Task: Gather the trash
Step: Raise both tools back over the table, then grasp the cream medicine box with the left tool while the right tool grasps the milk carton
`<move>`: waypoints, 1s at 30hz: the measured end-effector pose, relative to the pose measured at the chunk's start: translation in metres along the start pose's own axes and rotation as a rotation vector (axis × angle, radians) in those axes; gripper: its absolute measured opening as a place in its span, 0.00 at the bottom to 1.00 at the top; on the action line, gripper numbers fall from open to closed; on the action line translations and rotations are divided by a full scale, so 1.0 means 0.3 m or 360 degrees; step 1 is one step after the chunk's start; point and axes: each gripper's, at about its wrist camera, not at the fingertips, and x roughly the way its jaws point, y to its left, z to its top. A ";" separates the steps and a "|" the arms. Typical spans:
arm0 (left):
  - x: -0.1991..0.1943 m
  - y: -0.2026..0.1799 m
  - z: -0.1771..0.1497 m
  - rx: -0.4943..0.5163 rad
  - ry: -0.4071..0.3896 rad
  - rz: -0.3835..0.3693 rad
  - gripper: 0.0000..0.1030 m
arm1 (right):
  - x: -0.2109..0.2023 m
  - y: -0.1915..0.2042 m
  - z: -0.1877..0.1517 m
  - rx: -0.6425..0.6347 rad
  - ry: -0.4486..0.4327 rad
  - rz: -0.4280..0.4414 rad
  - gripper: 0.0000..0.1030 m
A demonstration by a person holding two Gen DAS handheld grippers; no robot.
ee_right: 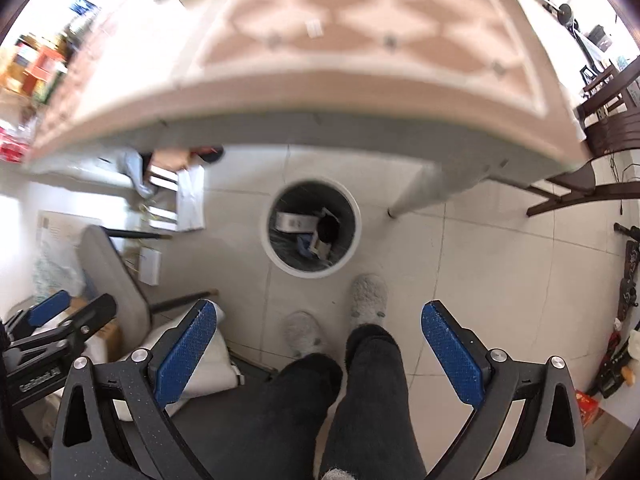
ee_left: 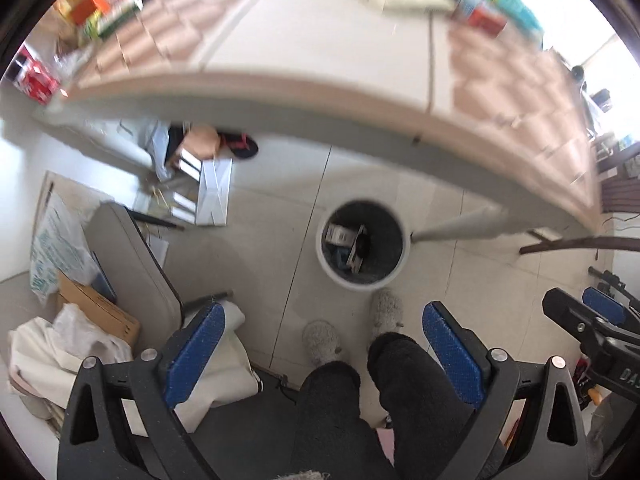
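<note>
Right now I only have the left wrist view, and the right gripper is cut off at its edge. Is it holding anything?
Observer: No. The right gripper has its jaws wide apart, with nothing between them.
Operator: Any trash left up top on that side?
Observer: One small white scrap lies on the patterned cloth. It is too blurred to identify.
Operator: Where is the bin from that gripper?
Observer: The bin stands on the floor straight ahead, roughly centred between its fingers.
</note>
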 end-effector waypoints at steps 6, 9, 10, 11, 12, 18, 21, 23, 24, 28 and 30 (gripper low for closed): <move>-0.173 -0.051 0.165 0.0013 -0.0158 0.0018 0.99 | -0.252 -0.015 0.175 0.0017 -0.0121 0.0115 1.00; -0.200 -0.096 0.300 0.0065 -0.0205 0.0083 1.00 | -0.335 -0.036 0.321 0.0050 -0.0180 0.0139 1.00; -0.202 -0.113 0.355 0.0098 -0.0213 0.0123 1.00 | -0.337 -0.037 0.377 0.0057 -0.0185 0.0140 1.00; -0.188 -0.136 0.418 0.0144 -0.0219 0.0168 1.00 | -0.341 -0.049 0.437 0.0067 -0.0181 0.0148 1.00; -0.180 -0.158 0.468 0.0183 -0.0215 0.0214 1.00 | -0.335 -0.059 0.512 0.0065 -0.0160 0.0167 1.00; -0.048 -0.215 0.779 0.0375 -0.0137 0.0519 1.00 | -0.148 -0.064 0.969 -0.0027 -0.0061 0.0132 0.93; 0.038 -0.245 0.895 0.0460 -0.0038 0.0560 1.00 | -0.011 -0.048 1.153 -0.0025 -0.0003 0.0115 0.85; 0.092 -0.268 0.952 0.0533 0.0036 0.0546 1.00 | 0.082 -0.041 1.255 -0.0038 0.0060 0.0110 0.82; 0.117 -0.282 0.976 0.0583 0.0066 0.0534 1.00 | 0.128 -0.035 1.301 -0.0048 0.0094 0.0125 0.81; 0.222 -0.351 1.043 0.0834 0.0198 0.0486 1.00 | 0.209 0.003 1.407 -0.0160 0.0110 0.0117 0.68; 0.264 -0.390 1.056 0.0986 0.0266 0.0458 1.00 | 0.220 0.018 1.434 -0.0228 0.0141 0.0095 0.53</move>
